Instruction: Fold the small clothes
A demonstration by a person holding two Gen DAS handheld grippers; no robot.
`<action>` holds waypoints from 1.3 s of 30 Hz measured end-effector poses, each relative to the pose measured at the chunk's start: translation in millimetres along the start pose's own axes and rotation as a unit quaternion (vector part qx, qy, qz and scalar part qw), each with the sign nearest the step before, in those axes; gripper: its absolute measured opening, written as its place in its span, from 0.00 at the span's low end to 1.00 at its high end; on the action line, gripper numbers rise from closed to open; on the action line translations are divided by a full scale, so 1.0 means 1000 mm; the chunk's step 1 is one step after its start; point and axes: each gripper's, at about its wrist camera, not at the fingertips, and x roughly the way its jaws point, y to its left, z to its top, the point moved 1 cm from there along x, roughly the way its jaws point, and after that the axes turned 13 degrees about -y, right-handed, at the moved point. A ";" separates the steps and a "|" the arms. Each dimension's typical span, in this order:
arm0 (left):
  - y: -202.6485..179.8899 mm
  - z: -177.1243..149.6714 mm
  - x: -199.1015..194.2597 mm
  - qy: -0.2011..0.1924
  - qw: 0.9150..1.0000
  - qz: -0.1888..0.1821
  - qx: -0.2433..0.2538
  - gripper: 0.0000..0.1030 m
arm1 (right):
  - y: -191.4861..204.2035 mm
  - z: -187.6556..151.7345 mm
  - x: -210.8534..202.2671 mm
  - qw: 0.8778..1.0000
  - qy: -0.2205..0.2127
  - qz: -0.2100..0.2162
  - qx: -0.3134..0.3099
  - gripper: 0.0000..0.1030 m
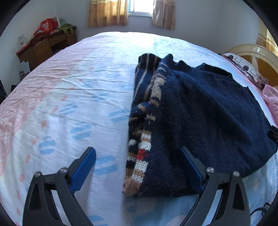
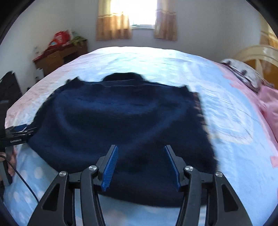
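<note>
Navy knitted sweater [image 1: 199,111] lies on the bed [image 1: 78,83], toward the headboard side and nearer the near edge than the far one. Its left side is folded inward: a sleeve with tan, white and red check bands [image 1: 144,151] lies along the fold line, on top of the body. Collar end points toward the far edge, hem toward the near edge. In the right wrist view the same garment shows as a plain navy spread, collar away from the camera; this frame is motion-blurred, so the exact outline of its right edge is uncertain.

Left gripper [image 1: 139,166]: jaws wide apart, nothing clamped. The fold edge of the sweater sits between the blue pads; the right-hand pad [image 1: 191,166] is over the knit, possibly resting on it, while the left-hand pad is over bare sheet.

Right gripper [image 2: 141,166]: jaws partly apart, over the hem area of the sweater, nothing visibly pinched between the pads.

Bedsheet is pale blue and pink with dots, wrinkled. A pink cloth [image 1: 271,100] and a patterned pillow [image 1: 248,69] lie at the headboard edge. Beyond the far edge: wooden desk [image 1: 43,47] with a red bag [image 1: 46,26], and a window with tan curtains [image 1: 107,13].
</note>
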 end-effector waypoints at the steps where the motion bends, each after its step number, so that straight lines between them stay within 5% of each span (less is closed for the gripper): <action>1: 0.000 0.000 0.000 0.000 1.000 0.000 0.000 0.96 | 0.008 -0.001 0.004 1.000 0.002 0.004 -0.004 0.54; 6: 0.000 -0.001 -0.001 -0.001 1.000 -0.004 -0.002 0.97 | 0.031 -0.025 0.026 0.999 0.044 0.010 -0.015 0.54; 24: 0.003 -0.007 -0.009 -0.002 1.000 -0.016 -0.007 1.00 | 0.022 -0.035 0.009 1.000 0.025 0.010 -0.008 0.54; 30: 0.003 -0.007 -0.009 -0.003 1.000 -0.016 -0.008 1.00 | 0.008 0.000 0.005 1.000 -0.008 0.004 -0.028 0.47; 39: 0.008 -0.007 -0.012 -0.013 0.999 -0.035 -0.029 1.00 | 0.022 0.068 0.085 0.992 -0.026 -0.003 -0.120 0.46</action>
